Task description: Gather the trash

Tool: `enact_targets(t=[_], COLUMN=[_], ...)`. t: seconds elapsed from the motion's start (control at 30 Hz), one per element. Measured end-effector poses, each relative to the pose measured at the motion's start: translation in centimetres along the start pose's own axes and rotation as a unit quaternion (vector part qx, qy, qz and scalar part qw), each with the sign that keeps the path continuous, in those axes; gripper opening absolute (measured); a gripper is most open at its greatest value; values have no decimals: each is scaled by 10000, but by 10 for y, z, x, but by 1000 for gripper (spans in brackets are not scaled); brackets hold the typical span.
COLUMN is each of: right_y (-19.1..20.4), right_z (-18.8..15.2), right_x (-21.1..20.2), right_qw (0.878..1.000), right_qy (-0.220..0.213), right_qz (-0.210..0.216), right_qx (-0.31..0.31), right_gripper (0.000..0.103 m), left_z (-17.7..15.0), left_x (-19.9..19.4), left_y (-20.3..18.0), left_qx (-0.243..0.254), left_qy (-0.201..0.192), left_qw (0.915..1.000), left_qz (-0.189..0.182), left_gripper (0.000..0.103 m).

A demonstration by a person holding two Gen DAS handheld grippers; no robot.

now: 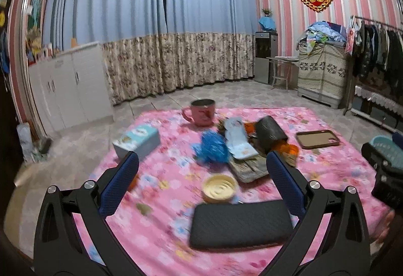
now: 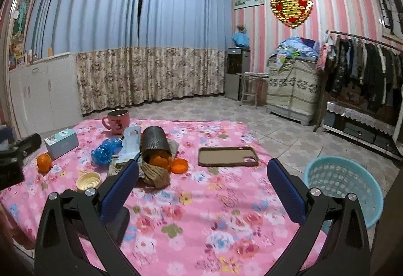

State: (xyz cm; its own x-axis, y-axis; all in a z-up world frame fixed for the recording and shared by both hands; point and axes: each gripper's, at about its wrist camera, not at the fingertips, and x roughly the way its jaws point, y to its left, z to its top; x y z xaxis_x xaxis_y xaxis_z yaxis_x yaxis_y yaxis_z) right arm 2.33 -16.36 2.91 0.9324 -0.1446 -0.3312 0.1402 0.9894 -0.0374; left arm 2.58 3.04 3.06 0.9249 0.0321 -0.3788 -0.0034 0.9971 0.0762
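A pink flowered cloth (image 2: 201, 213) covers the table. On it lies crumpled blue plastic (image 1: 211, 146) (image 2: 105, 150), a pale blue wrapper (image 1: 238, 140) (image 2: 131, 143), a tipped dark can (image 1: 270, 134) (image 2: 155, 141) spilling orange peel (image 2: 178, 165), and brown crumpled paper (image 2: 156, 175). My left gripper (image 1: 201, 167) hovers open above the cloth, short of the pile. My right gripper (image 2: 202, 175) is open too, over bare cloth right of the pile. A teal basket (image 2: 345, 185) (image 1: 386, 151) stands off the table's right edge.
Also on the cloth: a pink mug (image 1: 201, 112), a tissue box (image 1: 137, 141), a cream lid (image 1: 219, 187), a dark pouch (image 1: 241, 223), a brown phone case (image 2: 228, 156) and a whole orange (image 2: 44, 162). Tiled floor, cabinets and a clothes rack (image 2: 365, 74) surround the table.
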Motion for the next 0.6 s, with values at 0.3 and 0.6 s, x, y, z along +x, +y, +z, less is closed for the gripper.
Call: enact_targets(t=[0.3,0.6], right_y=[34,46], right_z=[10,9], right_x=[35,79], right_qw=[9987,9959], right_qy=[115,684], right_qz=[421,453], right_qx=[-279,-394], right_gripper=[99,99], left_z=[-5,-36], left_x=[37,82], left_y=[62,112], left_qx=[27,-53], left_qy=[293,840], left_qw=[9990,9941], left_qz=[341,691], left_gripper=[98,98])
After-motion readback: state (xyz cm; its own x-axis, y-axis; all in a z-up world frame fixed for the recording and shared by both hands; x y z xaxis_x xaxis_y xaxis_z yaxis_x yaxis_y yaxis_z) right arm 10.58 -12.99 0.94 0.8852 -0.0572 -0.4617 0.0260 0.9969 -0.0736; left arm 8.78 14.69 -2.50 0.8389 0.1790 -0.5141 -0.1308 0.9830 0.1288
